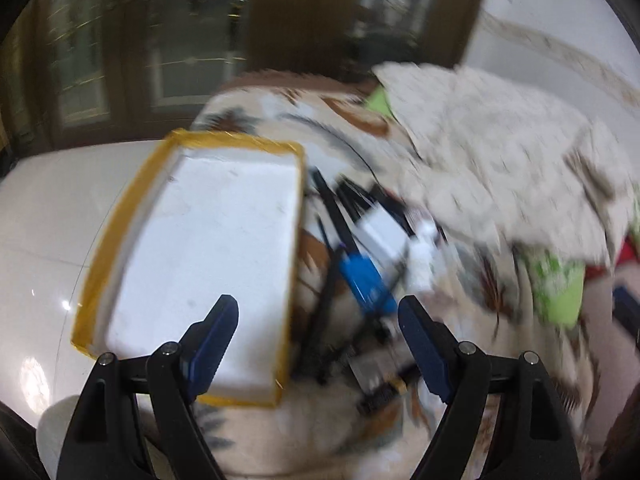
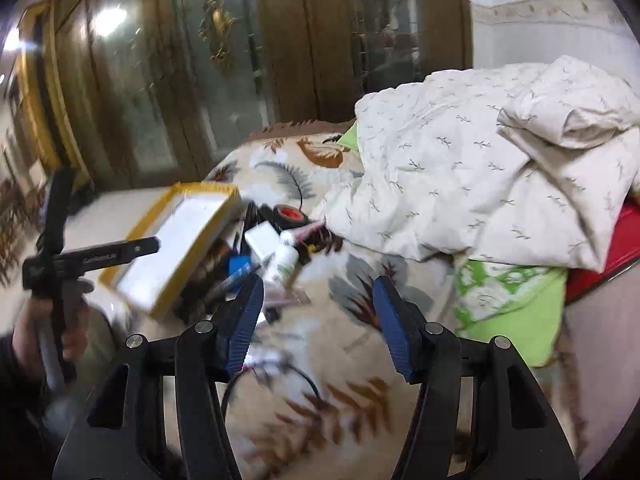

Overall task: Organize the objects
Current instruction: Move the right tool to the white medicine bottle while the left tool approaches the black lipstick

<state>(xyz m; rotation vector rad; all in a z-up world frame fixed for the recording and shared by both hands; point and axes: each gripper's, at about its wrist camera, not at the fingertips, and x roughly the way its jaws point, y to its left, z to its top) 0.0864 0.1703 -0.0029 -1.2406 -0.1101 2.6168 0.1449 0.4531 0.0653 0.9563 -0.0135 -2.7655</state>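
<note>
A white tray with a yellow rim (image 1: 292, 240) lies on the bedspread, tilted on the clutter beside it. That clutter holds a blue flat object (image 1: 364, 280), a white box (image 1: 380, 232), a white bottle (image 1: 424, 256) and black cables. My left gripper (image 1: 318, 312) hangs open above the tray's near right edge, nothing between its fingers. In the right wrist view the tray (image 2: 200, 264), white bottle (image 2: 284, 260), white box (image 2: 262, 242) and a black tape roll with a red core (image 2: 288, 214) lie ahead. My right gripper (image 2: 319, 292) is open and empty above the bedspread.
A crumpled pale quilt (image 2: 460, 168) covers the right side, over a green pillow (image 2: 512, 300) and something red (image 2: 600, 256). A black cable loop (image 2: 272, 380) lies under the right gripper. A hand (image 2: 72, 336) grips a black tool at left. Dark wooden glass doors stand behind.
</note>
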